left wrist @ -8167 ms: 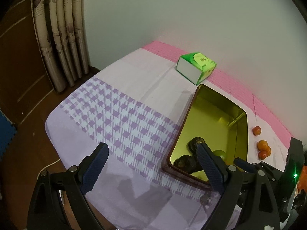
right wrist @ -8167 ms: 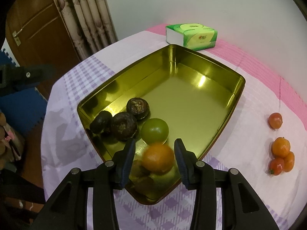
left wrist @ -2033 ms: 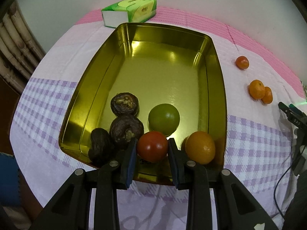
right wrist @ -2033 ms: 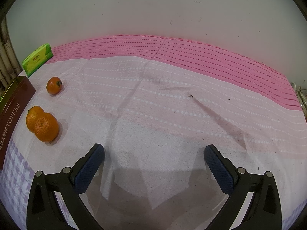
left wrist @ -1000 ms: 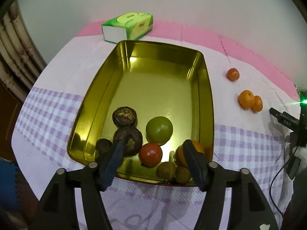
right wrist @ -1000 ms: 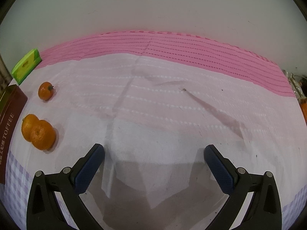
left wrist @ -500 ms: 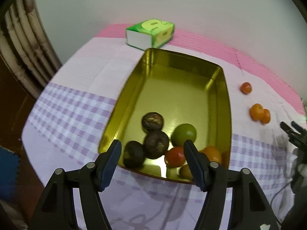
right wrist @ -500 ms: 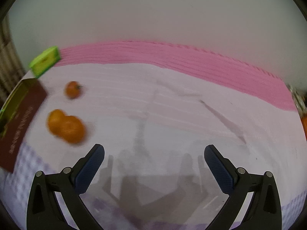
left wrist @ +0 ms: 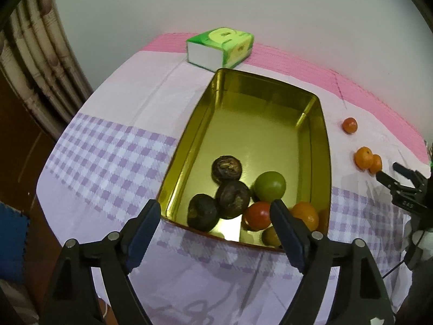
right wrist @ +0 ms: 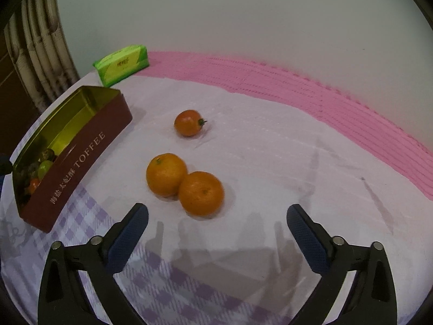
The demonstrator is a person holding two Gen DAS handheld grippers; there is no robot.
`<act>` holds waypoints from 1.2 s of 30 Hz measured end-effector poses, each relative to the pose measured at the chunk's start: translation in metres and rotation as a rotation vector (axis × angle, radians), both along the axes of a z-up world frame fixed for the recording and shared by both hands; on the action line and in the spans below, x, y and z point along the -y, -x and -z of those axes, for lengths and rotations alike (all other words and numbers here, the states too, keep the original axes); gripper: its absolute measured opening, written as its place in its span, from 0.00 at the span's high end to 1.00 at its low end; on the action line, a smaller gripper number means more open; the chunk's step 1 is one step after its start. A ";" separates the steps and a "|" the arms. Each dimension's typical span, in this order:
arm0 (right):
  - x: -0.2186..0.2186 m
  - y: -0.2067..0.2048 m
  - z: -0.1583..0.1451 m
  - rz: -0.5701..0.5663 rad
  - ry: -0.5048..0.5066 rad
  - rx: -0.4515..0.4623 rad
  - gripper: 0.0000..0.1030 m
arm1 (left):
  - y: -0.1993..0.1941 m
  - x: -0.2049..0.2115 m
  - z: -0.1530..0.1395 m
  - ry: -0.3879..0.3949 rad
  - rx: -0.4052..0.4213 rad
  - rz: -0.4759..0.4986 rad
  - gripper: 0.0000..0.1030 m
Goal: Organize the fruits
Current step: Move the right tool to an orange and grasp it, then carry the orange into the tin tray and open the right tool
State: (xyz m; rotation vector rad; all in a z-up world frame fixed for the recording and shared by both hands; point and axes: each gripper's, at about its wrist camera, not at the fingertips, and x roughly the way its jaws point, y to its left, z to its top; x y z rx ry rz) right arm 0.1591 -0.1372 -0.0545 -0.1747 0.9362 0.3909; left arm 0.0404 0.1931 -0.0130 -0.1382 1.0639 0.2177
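Observation:
A gold toffee tin point(left wrist: 189, 140) holds three dark fruits point(left wrist: 233, 199), a green fruit point(left wrist: 270, 187), a red tomato point(left wrist: 257, 215) and an orange point(left wrist: 304, 214). My left gripper point(left wrist: 213, 211) hovers over the tin's near rim, its jaws opening, with nothing gripped. In the right wrist view two oranges point(right wrist: 166, 174) touch each other on the cloth, with a small orange tomato point(right wrist: 188, 122) beyond them. My right gripper point(right wrist: 216, 222) sits just short of the nearer orange point(right wrist: 201, 193), jaws wide and closing, with nothing between them. The tin point(right wrist: 89, 146) lies to its left.
A green tissue pack point(left wrist: 220, 47) stands behind the tin near the wall. The table carries a purple-checked and pink cloth point(right wrist: 297, 149). Curtains point(left wrist: 40, 62) hang at the left past the table edge. The right gripper's tips point(left wrist: 403, 187) show at the left view's right edge.
My left gripper has drawn back from the tin and spread its jaws wider; the tomato stays in the tin. My right gripper has swung left, bringing the two oranges to the middle ahead of it.

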 end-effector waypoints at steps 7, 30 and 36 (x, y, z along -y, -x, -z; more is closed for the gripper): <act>-0.009 -0.010 0.010 -0.004 0.003 -0.040 0.24 | 0.003 -0.008 -0.002 -0.014 0.000 -0.021 0.20; -0.019 -0.014 0.015 0.019 -0.023 -0.060 0.61 | 0.005 -0.020 0.002 0.030 -0.001 -0.049 0.08; -0.010 -0.005 0.003 0.057 -0.048 -0.049 0.61 | 0.006 -0.025 0.004 0.047 0.000 -0.060 0.01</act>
